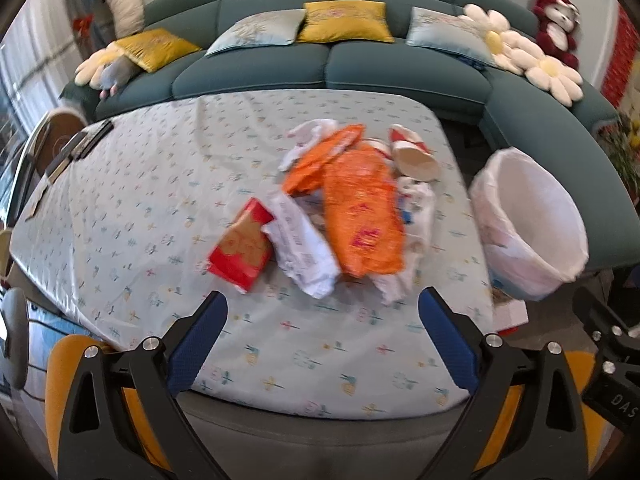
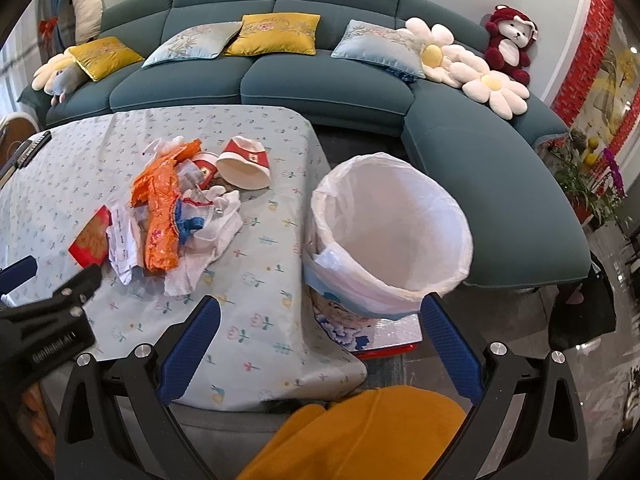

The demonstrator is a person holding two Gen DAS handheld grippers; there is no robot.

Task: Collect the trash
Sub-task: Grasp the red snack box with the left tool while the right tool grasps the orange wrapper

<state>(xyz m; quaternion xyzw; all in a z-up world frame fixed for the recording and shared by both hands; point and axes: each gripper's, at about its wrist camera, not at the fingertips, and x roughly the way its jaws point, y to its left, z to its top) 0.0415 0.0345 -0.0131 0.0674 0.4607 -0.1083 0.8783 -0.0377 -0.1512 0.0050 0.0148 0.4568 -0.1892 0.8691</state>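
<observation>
Hovering, left gripper point(image 1: 322, 312): we hold it low over the table's near edge, fingers spread wide, empty
Trash pile point(image 1: 344, 204): mid-table point(image 1: 132, 200), ahead of us; untouched
Right gripper point(image 2: 320, 316): level, gaping, empty; aimed between table and lined bin point(image 2: 390, 232)

trash pile point(image 1: 344, 208) on table point(image 1: 132, 208), bin point(image 2: 390, 232) right, sofa point(image 2: 280, 80) behind

Trash pile point(image 1: 344, 204) motion-blurred; labels unreadable
</observation>
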